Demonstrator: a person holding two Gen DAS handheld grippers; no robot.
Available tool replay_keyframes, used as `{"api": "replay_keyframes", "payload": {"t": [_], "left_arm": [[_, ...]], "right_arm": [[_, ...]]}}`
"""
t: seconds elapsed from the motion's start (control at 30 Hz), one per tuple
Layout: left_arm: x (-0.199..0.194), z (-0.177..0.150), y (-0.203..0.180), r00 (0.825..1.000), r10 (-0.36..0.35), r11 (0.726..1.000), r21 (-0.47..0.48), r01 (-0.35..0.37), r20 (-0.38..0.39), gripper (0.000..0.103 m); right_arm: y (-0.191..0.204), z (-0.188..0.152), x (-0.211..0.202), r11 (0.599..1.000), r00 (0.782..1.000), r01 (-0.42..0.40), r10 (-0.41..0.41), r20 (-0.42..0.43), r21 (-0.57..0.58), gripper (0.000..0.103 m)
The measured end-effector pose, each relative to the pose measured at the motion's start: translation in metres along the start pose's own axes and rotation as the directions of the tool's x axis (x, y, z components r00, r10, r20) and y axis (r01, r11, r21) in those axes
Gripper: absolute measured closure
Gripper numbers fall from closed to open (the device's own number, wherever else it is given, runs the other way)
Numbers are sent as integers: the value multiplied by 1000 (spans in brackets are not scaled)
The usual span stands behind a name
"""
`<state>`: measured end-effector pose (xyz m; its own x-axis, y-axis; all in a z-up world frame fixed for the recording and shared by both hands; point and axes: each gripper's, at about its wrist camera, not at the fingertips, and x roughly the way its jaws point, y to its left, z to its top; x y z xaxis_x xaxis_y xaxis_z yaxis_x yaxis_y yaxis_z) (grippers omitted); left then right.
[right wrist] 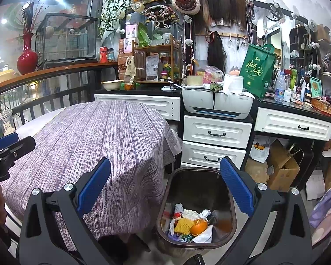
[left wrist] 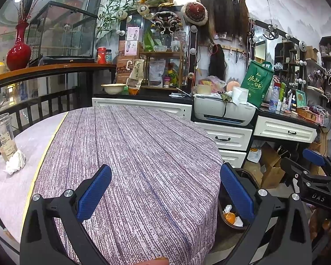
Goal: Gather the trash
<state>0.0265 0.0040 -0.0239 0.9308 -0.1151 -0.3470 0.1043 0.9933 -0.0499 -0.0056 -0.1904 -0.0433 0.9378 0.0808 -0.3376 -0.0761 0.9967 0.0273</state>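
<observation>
Both claws are spread wide and hold nothing. The left claw (left wrist: 165,190) hangs over the cloth-covered tabletop (left wrist: 143,143); the right claw (right wrist: 165,190) hangs at the tabletop's edge, above the bin (right wrist: 228,201) on the floor just beside it.

The trash left to collect sits at the far left of the tabletop, well apart from both claws: a crumpled tissue (left wrist: 15,162) touching the foot of a clear plastic cup (left wrist: 3,137), which stands upright with a straw and a pale drink remnant in the bottom.

The tissue looks very light and soft. It should crush under any pinch, so closing the pads on its highest bulge seems enough; it cannot slip much, though a loose corner could trail.

The cup is probably thin-walled, smooth and light, yet the leftover liquid makes it bottom-heavy and liable to spill if tipped. A hard squeeze near the rim would likely buckle it. A hold across the lower body, around the labelled part, kept upright, seems safest, with gentle closing.

The bin already holds paper scraps, an orange (right wrist: 198,226) and a yellow piece, with room left on top.
</observation>
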Motion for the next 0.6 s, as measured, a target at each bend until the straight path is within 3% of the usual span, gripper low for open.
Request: {"api": "replay_keyframes", "payload": {"t": [0.6], "left_arm": [[4, -3, 4, 1000, -16, 1000, -13, 16, -21, 6]], "right_arm": [[0, -2, 2, 1000, 1000, -2, 2, -5, 0, 6]]}}
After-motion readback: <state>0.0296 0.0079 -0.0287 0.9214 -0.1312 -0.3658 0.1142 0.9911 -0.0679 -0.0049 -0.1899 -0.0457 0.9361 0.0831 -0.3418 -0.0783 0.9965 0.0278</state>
